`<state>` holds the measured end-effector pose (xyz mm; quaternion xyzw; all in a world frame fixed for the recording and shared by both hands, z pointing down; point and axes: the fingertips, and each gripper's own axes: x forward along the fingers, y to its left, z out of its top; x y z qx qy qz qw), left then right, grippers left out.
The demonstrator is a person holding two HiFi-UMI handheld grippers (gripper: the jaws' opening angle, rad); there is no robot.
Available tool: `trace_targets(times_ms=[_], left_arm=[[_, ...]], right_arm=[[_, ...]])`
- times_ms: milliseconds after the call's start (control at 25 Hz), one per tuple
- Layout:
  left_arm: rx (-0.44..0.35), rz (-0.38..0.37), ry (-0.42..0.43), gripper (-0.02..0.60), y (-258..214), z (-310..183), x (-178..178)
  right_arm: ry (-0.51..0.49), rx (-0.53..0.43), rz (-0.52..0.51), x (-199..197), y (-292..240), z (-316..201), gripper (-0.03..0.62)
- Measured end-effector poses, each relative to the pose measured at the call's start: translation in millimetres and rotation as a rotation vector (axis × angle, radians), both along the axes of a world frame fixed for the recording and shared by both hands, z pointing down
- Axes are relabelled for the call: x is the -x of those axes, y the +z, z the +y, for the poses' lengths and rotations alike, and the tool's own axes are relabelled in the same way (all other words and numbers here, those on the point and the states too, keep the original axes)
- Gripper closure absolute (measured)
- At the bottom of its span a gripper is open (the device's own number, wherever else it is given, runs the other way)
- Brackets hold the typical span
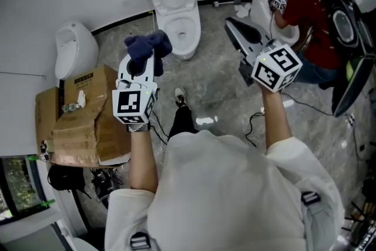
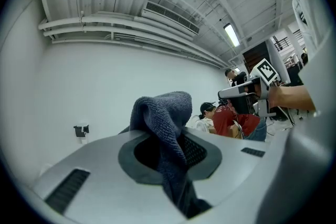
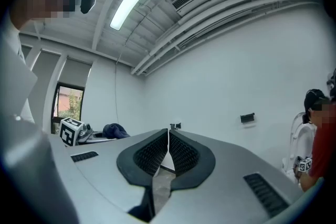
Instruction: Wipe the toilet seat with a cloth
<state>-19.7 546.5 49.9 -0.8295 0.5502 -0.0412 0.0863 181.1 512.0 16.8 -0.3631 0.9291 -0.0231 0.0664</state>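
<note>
The dark blue cloth (image 2: 167, 113) is bunched up and pinched between the jaws of the left hand-held gripper (image 2: 169, 152). A thick fold stands up past the tips and the rest trails back between the pads. The jaws are closed on it, and it hangs in the air, well short of the white toilet (image 1: 170, 9) that stands ahead against the wall.

The step in hand looks like the carry to the toilet, with no wiping begun. To do it well, the grip should stay firm so the bundle does not slip. The gripper should then drop and tilt so the loose fold, not the hard jaw tips, meets the seat. A sweep that follows the ring all the way round, with light even pressure, should cover it best. Whether the seat is down or raised I cannot tell from above.

The right hand-held gripper (image 3: 168, 136) has its jaws drawn together with nothing between them. It is probably best kept clear of the bowl.

Not much writing can be read. Each gripper carries a marker cube (image 1: 134, 104) with black-and-white square patterns, not words. A cardboard box (image 1: 88, 120) on the grey floor (image 1: 217, 85) to the left bears a pale label, too small to make out. No brand shows on the toilet.
</note>
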Motion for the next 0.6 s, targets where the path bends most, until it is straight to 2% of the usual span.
trace_targets(times_ms=[280, 600], left_arm=[[0.008, 0.028, 0.010, 0.535, 4, -102, 38], [0.026, -0.003, 0.051, 0.535, -6, -220, 70]], right_arm=[[0.007, -0.017, 0.040, 35, -2, -89, 0.565], [0.050, -0.011, 0.046, 73, -11, -205, 0.565]])
